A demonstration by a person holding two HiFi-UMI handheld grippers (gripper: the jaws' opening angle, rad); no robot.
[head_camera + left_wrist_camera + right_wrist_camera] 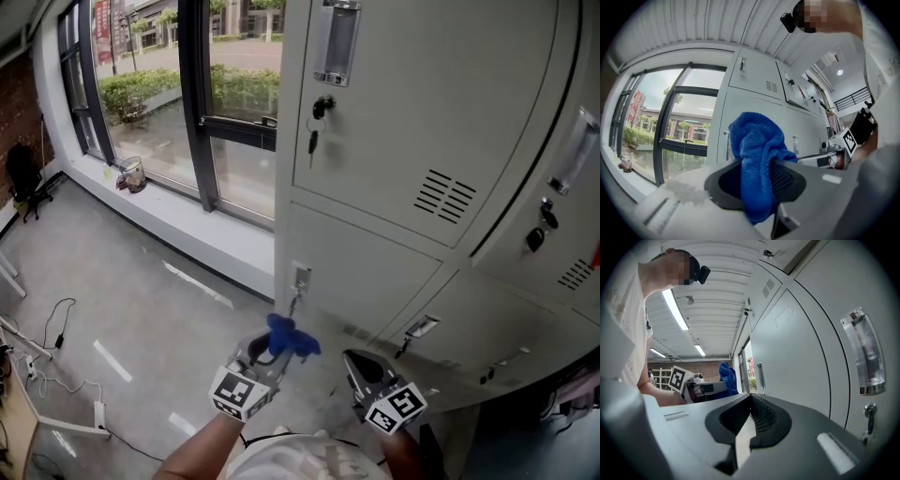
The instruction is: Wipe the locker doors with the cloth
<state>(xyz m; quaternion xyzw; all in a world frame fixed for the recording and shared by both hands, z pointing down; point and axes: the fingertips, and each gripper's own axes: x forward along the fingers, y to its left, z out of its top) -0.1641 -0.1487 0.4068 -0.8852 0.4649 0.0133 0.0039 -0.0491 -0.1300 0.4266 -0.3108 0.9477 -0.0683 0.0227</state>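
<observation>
Left gripper [754,180]: jaws pinch one blue cloth [757,150]. The cloth is bunched. Most of it stands up above the jaw tips, and a shorter end hangs below them.

Right gripper [750,398]: jaws pressed together at the tips, nothing between them. It sits just beside the left gripper, on its right, apart from the cloth.

Head view: both grippers are held low, tips pointing at the locker doors [394,103]. Four doors are counted ahead of the grippers, two upper and two lower. The cloth is close to the lower-left door [361,272], near its latch [300,278]. Cannot tell whether it touches.

Above the left gripper, one bunch of keys [314,139] hangs from the upper-left door's lock. Two recessed handles [336,42] are seen, one on each upper door, and two louvred vents [445,195].

Further out to the left of the left gripper are a large window [155,84], one jar [131,175] on its sill, and loose cables [52,337] on the grey floor [141,300].
</observation>
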